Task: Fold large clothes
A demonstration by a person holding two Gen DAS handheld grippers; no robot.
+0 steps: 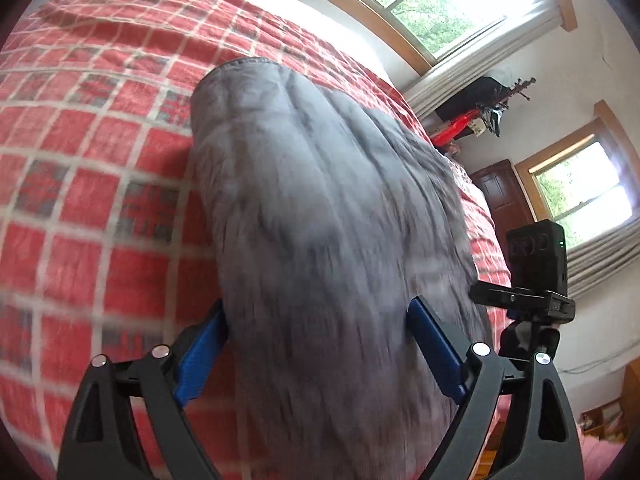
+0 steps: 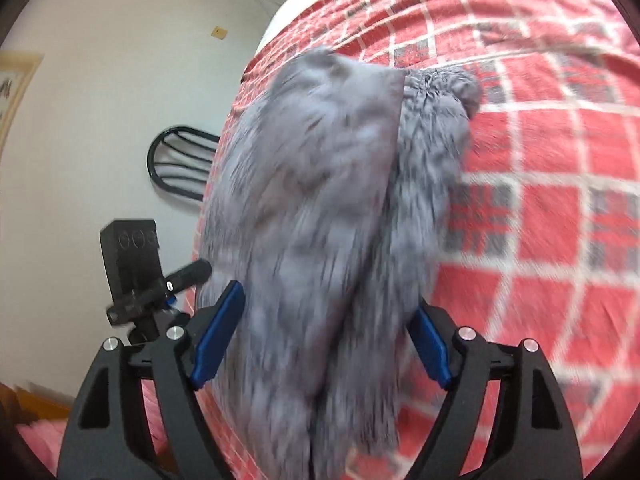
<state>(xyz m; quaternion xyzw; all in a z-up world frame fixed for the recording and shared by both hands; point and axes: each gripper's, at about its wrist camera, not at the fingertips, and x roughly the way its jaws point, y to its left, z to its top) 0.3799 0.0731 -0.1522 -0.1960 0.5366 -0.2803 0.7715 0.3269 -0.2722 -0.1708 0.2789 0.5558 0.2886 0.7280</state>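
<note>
A grey garment (image 1: 320, 208) lies lengthwise on the bed's red checked quilt (image 1: 88, 184). The left gripper (image 1: 320, 344) and right gripper (image 2: 326, 336) both stand with jaws spread wide, the cloth running between them; blur hides whether the pads press it.

The left gripper (image 1: 318, 326) pointed steeply downward, its blue pads (image 1: 434, 350) spread wide. The right gripper (image 2: 326, 320) was angled down likewise, its pads (image 2: 218, 334) also set wide apart.
</note>
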